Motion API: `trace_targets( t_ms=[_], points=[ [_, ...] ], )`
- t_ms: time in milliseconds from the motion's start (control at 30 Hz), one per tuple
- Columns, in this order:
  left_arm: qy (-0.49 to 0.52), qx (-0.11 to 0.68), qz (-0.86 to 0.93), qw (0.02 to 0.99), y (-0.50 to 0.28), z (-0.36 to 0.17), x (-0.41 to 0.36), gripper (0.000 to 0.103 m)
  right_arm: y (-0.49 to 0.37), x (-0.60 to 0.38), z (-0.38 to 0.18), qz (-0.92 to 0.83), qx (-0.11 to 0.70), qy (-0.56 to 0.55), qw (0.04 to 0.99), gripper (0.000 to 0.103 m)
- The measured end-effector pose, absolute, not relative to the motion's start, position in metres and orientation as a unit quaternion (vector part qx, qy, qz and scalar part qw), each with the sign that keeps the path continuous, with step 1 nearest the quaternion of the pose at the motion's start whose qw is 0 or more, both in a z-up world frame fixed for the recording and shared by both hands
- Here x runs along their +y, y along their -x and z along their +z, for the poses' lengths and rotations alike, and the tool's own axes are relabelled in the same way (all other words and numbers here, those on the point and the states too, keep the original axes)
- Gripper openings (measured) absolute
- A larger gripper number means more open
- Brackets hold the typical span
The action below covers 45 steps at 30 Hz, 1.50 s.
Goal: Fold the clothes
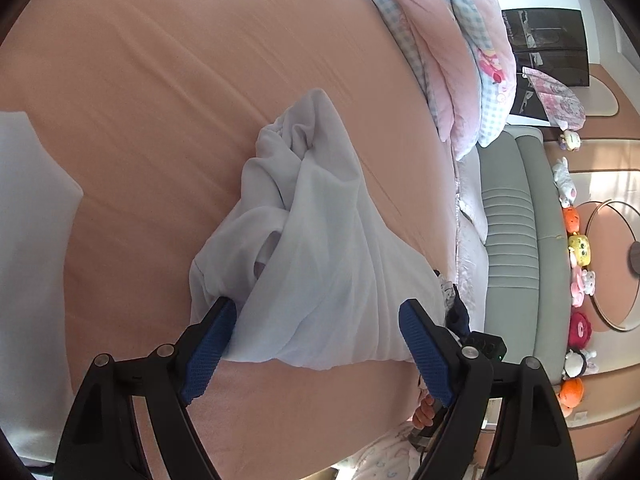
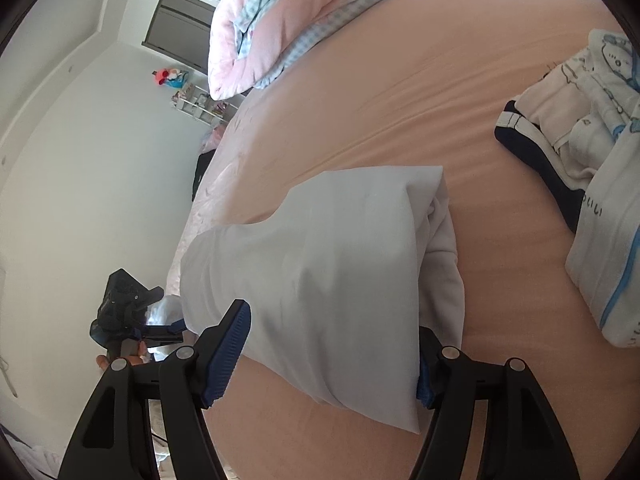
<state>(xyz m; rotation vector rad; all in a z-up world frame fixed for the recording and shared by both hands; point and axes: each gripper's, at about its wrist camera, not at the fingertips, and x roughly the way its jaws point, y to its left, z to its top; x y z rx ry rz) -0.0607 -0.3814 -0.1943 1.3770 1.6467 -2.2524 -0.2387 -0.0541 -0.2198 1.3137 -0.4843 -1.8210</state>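
White garment [image 1: 320, 248] bunched on peach bed sheet [image 1: 160, 80], near bed's side edge. Left gripper [image 1: 316, 340] wide open, cloth between pads, unpinched. Right gripper [image 2: 332, 344] likewise open, nothing gripped. Long axis runs away from both grippers.

This is a bedroom in a home. A wide bed with a peach sheet [image 1: 180, 80] fills most of both views, and a pink and blue checked quilt [image 1: 452, 60] lies bunched at its far end. A grey padded headboard [image 1: 516, 240] runs along one side, with a row of plush toys [image 1: 576, 264] on the ledge behind it. Printed clothes [image 2: 592, 152] lie piled on the sheet, and small shelves [image 2: 200, 106] stand by the white wall [image 2: 100, 180].
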Motion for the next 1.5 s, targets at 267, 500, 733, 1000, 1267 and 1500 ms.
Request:
trace_targets(
  t_ms=[267, 500, 733, 1000, 1267, 1500],
  points=[
    [-0.392, 0.548, -0.738, 0.036, 0.071, -0.186, -0.393, 0.082, 0.238, -0.055, -0.221, -0.731, -0.184, -0.525, 0.395, 0.069],
    [-0.410, 0.511, -0.753, 0.060, 0.079, -0.185, -0.380, 0.022, 0.244, -0.045, -0.225, -0.732, -0.220, -0.524, 0.375, 0.053],
    [-0.391, 0.493, -0.777, 0.024, 0.056, -0.177, -0.370, 0.011, 0.238, -0.028, -0.232, -0.722, -0.266, -0.518, 0.374, 0.020],
    [-0.391, 0.525, -0.756, 0.010, 0.036, -0.192, -0.368, 0.009, 0.222, -0.022, -0.225, -0.727, -0.249, -0.503, 0.395, 0.019],
    [-0.379, 0.408, -0.830, 0.031, 0.041, -0.152, -0.354, 0.026, 0.217, -0.017, -0.223, -0.730, -0.242, -0.503, 0.393, 0.019],
    [-0.420, 0.347, -0.836, 0.062, 0.076, -0.146, -0.356, 0.103, 0.222, -0.023, -0.222, -0.733, -0.237, -0.505, 0.388, 0.019]
  ],
)
